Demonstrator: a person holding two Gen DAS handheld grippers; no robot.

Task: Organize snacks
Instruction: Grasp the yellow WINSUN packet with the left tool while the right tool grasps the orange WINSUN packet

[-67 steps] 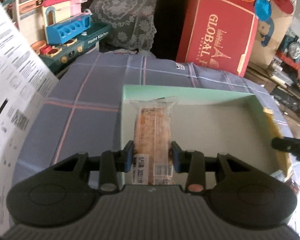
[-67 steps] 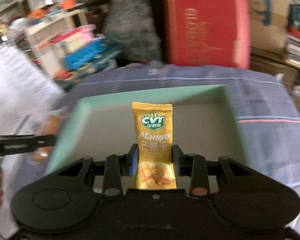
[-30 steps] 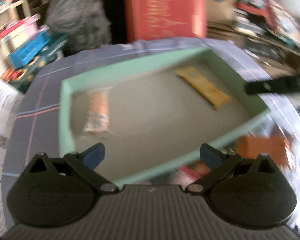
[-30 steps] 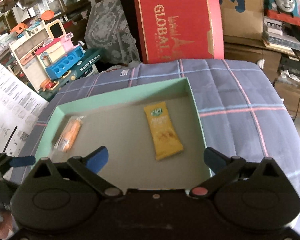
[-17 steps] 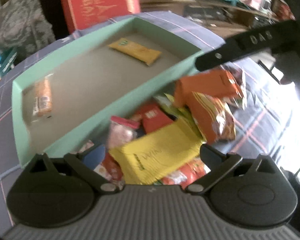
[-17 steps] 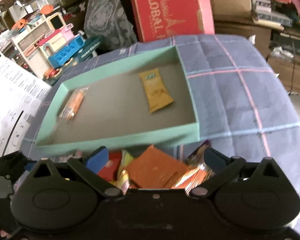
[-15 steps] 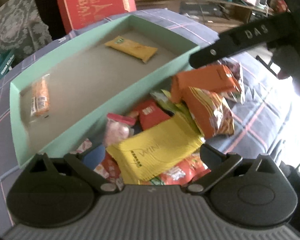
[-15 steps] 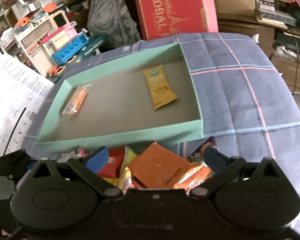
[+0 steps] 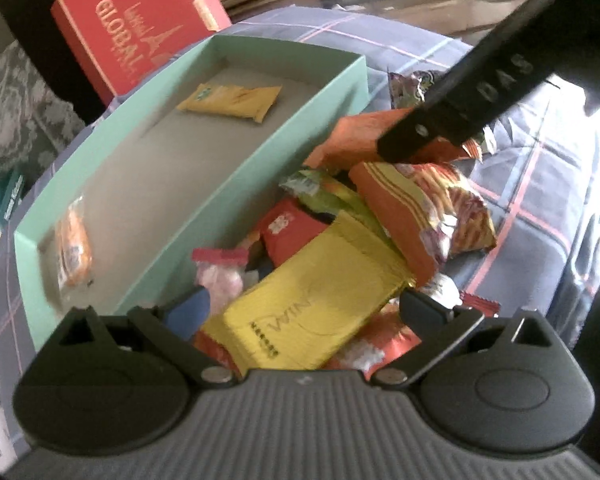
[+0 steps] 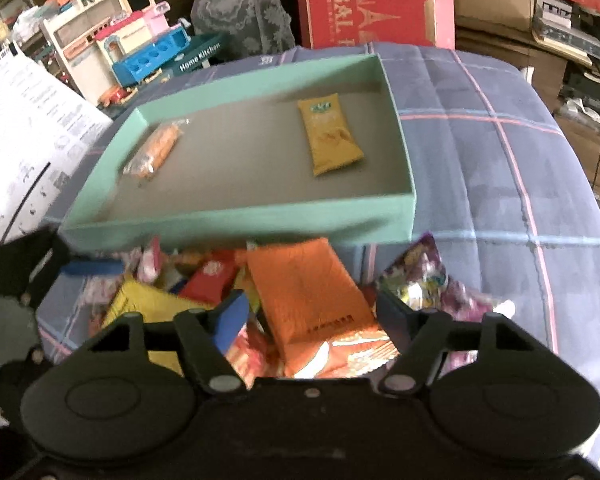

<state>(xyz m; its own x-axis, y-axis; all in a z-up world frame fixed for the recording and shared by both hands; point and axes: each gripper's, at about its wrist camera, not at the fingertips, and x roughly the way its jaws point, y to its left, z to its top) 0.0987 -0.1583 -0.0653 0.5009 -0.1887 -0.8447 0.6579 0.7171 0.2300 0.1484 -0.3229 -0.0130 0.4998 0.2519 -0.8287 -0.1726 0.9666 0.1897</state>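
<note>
Right gripper point(image 10: 308, 312): our jaws were closing around the orange packet point(image 10: 312, 284), not yet pinching.
Left gripper point(image 9: 300, 308): open over the yellow packet point(image 9: 312, 308).
Pile: beside the tray's point(image 10: 236, 220) near edge.
Handling: light, crinkly, slippery; we'd pinch mid-body.

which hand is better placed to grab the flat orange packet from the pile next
Right. The right gripper has the orange packet between its fingers, which have just been closing. The left gripper straddles the yellow packet instead.
</note>
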